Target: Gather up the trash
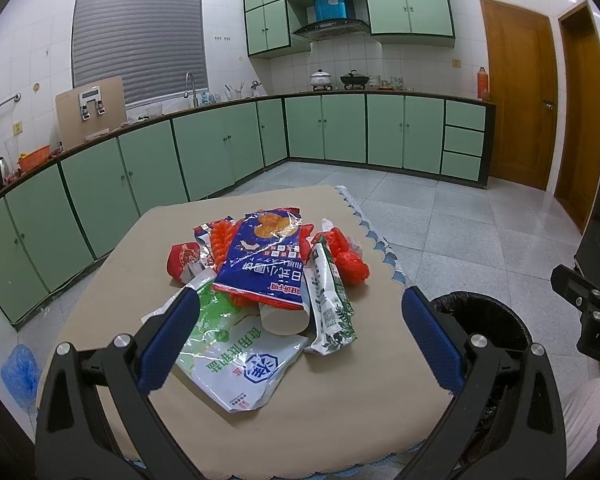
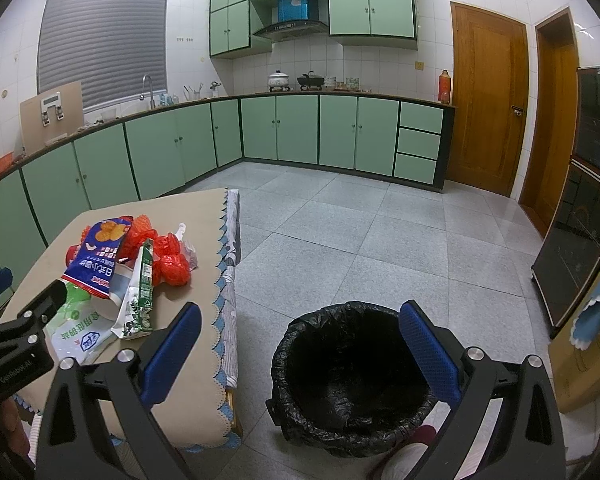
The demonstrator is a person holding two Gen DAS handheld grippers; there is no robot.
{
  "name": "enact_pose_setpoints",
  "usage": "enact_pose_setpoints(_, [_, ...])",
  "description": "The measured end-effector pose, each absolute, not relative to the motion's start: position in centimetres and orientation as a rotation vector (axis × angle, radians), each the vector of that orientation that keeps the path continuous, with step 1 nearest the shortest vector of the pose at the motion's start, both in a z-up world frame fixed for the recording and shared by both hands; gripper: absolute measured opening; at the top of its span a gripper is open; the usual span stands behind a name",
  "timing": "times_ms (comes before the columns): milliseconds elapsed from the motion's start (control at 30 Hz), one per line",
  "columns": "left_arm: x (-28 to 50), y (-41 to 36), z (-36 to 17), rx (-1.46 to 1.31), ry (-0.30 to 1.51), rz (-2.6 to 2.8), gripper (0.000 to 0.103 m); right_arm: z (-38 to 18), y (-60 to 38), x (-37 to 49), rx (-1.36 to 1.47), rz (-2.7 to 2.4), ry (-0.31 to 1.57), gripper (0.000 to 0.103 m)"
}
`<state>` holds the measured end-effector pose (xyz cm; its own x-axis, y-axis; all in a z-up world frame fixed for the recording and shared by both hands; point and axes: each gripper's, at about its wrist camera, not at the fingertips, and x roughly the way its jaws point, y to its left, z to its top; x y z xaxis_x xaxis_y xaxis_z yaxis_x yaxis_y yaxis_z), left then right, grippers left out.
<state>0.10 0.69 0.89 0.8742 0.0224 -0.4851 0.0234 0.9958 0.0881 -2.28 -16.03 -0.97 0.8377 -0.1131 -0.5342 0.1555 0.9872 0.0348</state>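
A pile of trash lies on the beige table: a blue snack bag, a white and green salt bag, a green and white carton wrapper, a paper cup and red plastic net pieces. My left gripper is open and empty, above the near part of the pile. My right gripper is open and empty, over the bin with a black liner on the floor right of the table. The pile also shows in the right wrist view.
The table has a scalloped blue cloth edge. Green kitchen cabinets run along the back and left. Wooden doors stand at the right. A dark cabinet and a cardboard box are at far right.
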Motion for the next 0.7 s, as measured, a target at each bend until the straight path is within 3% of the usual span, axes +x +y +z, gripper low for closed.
enact_pose_setpoints(700, [0.1, 0.73, 0.83, 0.092, 0.507, 0.0, 0.098, -0.94, -16.0, -2.27, 0.079, -0.142, 0.558, 0.097])
